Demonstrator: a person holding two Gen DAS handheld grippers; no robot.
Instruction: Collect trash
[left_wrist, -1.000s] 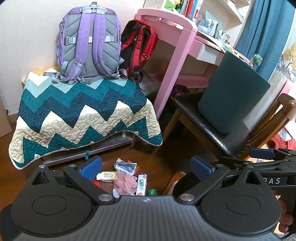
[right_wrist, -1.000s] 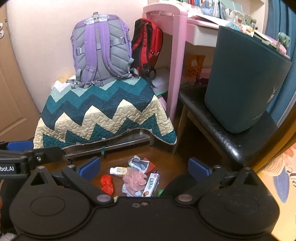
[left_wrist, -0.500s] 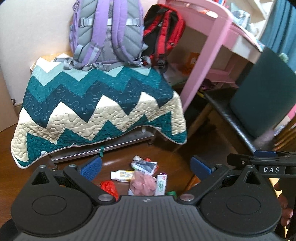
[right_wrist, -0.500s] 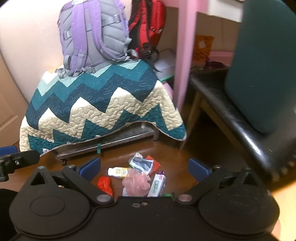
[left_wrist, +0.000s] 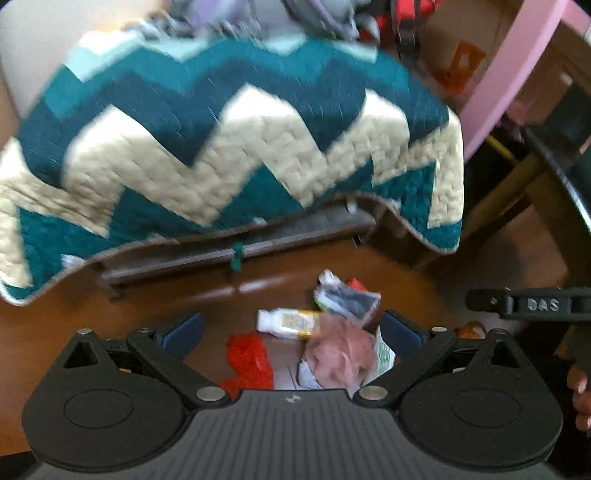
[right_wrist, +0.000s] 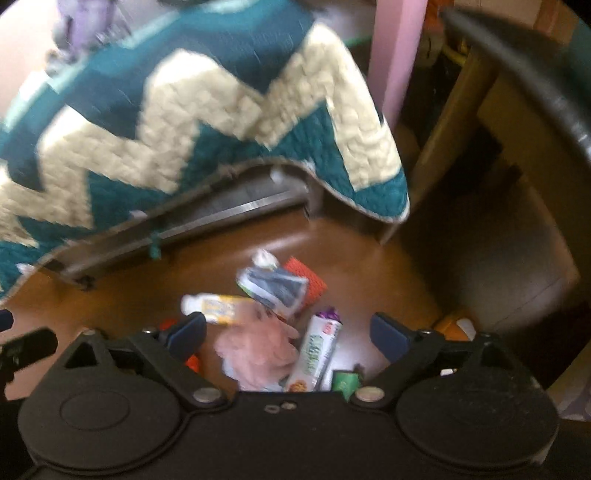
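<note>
Dim, motion-blurred, fisheye-warped edges.

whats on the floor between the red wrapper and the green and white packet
The crumpled pink net lies between the red wrapper and the green and white packet, over a pale scrap. The left wrist view shows it best.

Right gripper (right_wrist: 290, 330) is pointing down at a little trash pile on the brown wood floor (right_wrist: 380, 266), jaws wide with nothing pinched, though they've just been closing a touch. Between the blue pads: a pink crumpled wad (right_wrist: 258, 350), a white bottle (right_wrist: 218, 308) lying flat, a green-and-white wrapper (right_wrist: 317, 350), a grey-blue packet (right_wrist: 275, 288) over something orange-red (right_wrist: 312, 282). A teal zigzag quilt (right_wrist: 192, 110) hangs behind, everything motion-blurred.
</note>
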